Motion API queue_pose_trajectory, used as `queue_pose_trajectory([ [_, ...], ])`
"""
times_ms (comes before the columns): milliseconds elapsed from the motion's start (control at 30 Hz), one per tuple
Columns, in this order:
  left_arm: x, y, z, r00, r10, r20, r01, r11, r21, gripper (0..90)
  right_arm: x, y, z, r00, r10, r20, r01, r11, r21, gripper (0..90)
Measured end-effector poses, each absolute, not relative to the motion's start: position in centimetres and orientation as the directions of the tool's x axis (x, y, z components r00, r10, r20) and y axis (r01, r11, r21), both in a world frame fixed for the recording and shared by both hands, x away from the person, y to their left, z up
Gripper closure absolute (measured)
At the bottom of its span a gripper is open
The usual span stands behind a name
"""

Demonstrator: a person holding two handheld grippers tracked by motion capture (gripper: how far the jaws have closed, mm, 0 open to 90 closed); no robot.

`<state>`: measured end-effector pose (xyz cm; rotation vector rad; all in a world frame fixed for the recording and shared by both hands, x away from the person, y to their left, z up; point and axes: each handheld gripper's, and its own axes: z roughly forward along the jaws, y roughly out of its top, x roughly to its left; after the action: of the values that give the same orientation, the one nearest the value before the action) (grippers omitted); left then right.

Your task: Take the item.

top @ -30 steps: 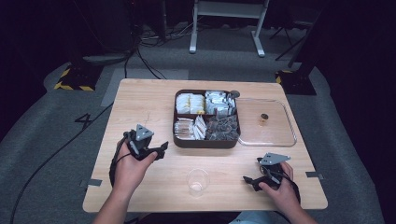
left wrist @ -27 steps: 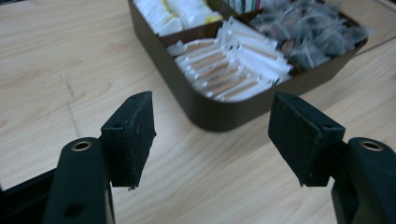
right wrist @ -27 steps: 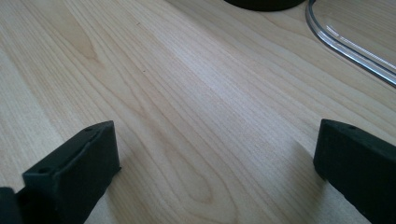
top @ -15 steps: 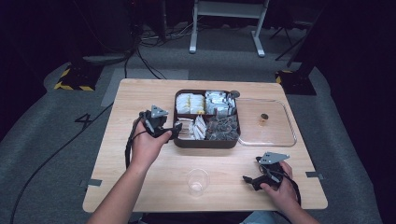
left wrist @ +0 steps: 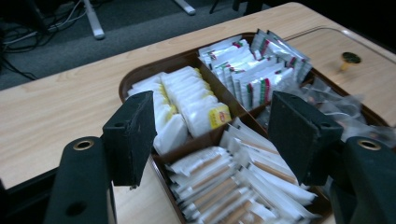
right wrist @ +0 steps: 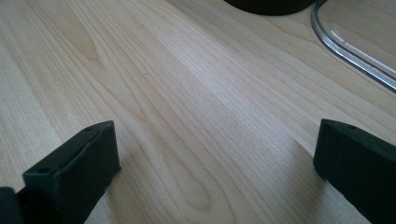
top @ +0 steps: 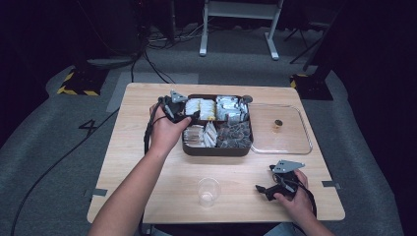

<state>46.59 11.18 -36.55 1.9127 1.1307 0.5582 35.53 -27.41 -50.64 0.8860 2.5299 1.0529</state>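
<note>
Left tongs wide, hovering over left edge of dark divided tray, above white-yellow sachets. Right tongs wide, low over bare tabletop, near clear cup. Transparent lid just right of tray.

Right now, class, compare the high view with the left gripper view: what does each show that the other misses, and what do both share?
High view alone: the clear cup, the right claw near the table's front edge, and both forearms. Left gripper view alone: the print on the red-and-green sachets and the yellow tag on a white packet. Both: the brown tray, the clear lid and its knob.
</note>
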Motion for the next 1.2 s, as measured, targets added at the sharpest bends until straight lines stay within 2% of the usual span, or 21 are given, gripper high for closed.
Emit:
queue_pose_trajectory([
  [467,51.4,8.1,-38.2,0.470,0.880,-0.070,0.555,-0.232,0.799,34.5,35.5,-27.4,-50.6,-0.780,0.626,-0.004,0.438,0.551,0.711,0.2],
  [800,54.9,7.2,-41.0,0.477,0.877,-0.063,0.597,-0.271,0.755,39.1,35.5,-27.4,-50.6,-0.779,0.628,-0.003,0.439,0.548,0.712,0.3],
  [933,55.3,6.8,-41.8,0.474,0.867,-0.151,0.646,-0.226,0.729,47.1,35.5,-27.4,-50.6,-0.779,0.627,-0.003,0.439,0.548,0.712,0.3],
  [1067,55.7,6.4,-42.6,0.463,0.875,-0.142,0.674,-0.244,0.697,54.1,35.5,-27.4,-50.6,-0.780,0.626,-0.002,0.439,0.548,0.712,0.4],
  [1200,56.2,6.2,-43.2,0.457,0.878,-0.139,0.687,-0.250,0.682,54.6,35.5,-27.4,-50.6,-0.780,0.626,-0.002,0.438,0.548,0.712,0.5],
])
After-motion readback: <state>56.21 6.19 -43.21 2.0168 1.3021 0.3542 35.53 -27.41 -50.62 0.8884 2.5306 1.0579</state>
